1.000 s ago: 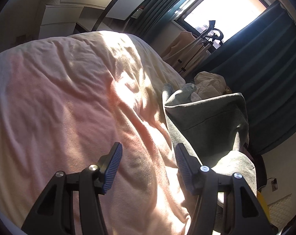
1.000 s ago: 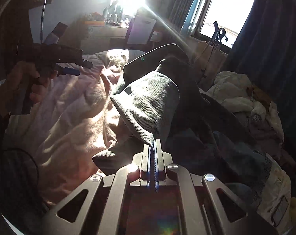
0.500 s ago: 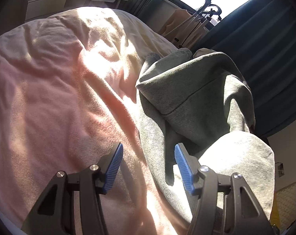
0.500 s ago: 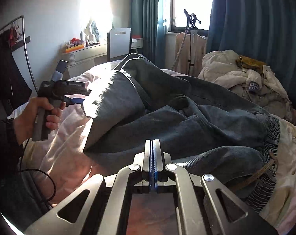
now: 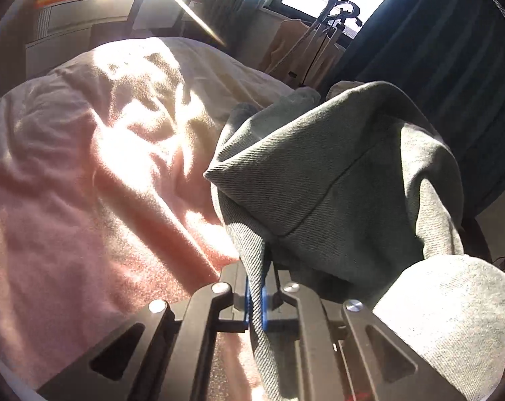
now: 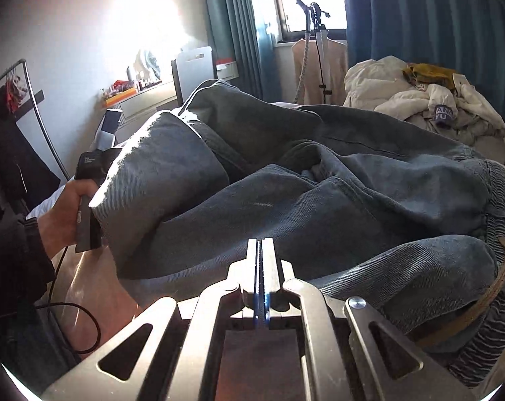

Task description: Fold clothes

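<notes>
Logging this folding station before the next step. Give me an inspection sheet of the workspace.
Surface: bed under a rumpled pink blanket, in strong sunlight.
Job's things: grey-green trousers, crumpled, elastic waistband at right, one leg end raised at left.
Clutter: heap of pale clothes at the far side of the bed.
Grippers: left gripper shut on a trouser edge; right gripper shut, fabric lying just ahead of it, grip not clear.
Cables: black cable hanging below the person's left hand.
Surroundings: dresser with small items, white chair, blue curtains, window, garment steamer.
</notes>
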Demonstrator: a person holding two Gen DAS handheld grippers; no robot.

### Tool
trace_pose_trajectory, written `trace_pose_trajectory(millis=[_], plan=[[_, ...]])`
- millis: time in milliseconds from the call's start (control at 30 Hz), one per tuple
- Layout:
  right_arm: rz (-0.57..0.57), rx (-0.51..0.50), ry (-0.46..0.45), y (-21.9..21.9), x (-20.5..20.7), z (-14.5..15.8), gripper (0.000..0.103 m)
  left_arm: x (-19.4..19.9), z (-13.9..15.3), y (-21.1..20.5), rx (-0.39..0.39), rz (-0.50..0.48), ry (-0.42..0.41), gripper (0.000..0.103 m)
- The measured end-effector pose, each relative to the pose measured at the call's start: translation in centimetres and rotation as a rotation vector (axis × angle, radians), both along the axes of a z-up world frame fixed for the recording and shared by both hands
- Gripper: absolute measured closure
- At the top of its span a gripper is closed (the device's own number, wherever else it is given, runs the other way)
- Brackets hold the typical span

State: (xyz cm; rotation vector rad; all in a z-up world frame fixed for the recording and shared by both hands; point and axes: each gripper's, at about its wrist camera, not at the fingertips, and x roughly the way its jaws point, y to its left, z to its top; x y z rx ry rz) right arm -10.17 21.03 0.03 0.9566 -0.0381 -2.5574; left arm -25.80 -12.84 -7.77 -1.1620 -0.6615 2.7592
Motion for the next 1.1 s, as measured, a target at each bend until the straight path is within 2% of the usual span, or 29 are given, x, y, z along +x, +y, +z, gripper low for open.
trace_pose_trajectory(millis=[133,233,367,433,500,600,700,800,867,933,967,1000,1067,1100], plan=[[-0.012,-0.018,0.000,0.4,-0.1,0.1,0.102,2.9,4.8,-2.3,0.053,0.100,0.150,0.100],[-0.016,-0.021,0.006,0.5,0.4,0.5,0.102,6.0,8.1,-4.5,0.055,0.187,0.251,0.100],[-0.042,-0.030,0.008,1.1,0.6,1.1,0.102,10.4,10.1,-9.2,0.070,0.357,0.341,0.100],[-0.072,-0.045,-0.009,1.9,0.5,1.1,0.102,11.9,10.0,-11.5,0.059,0.449,0.331,0.100],[-0.117,-0.083,-0.034,3.0,0.6,1.1,0.101,12.3,9.0,-13.5,0.044,0.499,0.276,0.100],[-0.206,-0.167,-0.068,5.6,0.7,1.4,0.101,12.8,7.2,-15.1,0.034,0.522,0.196,0.100],[-0.370,-0.205,-0.138,9.1,1.7,1.5,0.101,12.0,5.7,-15.1,0.025,0.495,0.117,0.100],[-0.523,-0.408,-0.181,14.3,4.6,1.4,0.099,11.7,5.4,-15.3,0.031,0.496,0.085,0.100],[-0.601,-0.490,-0.203,16.8,5.9,1.0,0.098,11.6,5.4,-15.4,0.050,0.500,0.082,0.100],[-0.674,-0.577,-0.239,18.8,6.9,0.1,0.091,11.7,5.1,-15.5,0.057,0.507,0.081,0.100],[-0.700,-0.625,-0.275,19.4,7.2,-0.6,0.075,11.8,4.9,-15.6,0.059,0.510,0.081,0.100],[-0.725,-0.675,-0.311,20.0,7.4,-1.3,0.055,11.9,4.6,-15.6,0.062,0.514,0.078,0.099],[-0.757,-0.786,-0.378,20.8,7.4,-2.9,0.036,11.6,4.0,-16.0,0.075,0.523,0.054,0.099],[-0.771,-0.819,-0.409,21.0,7.3,-3.6,0.032,11.5,3.7,-16.1,0.081,0.529,0.042,0.099]])
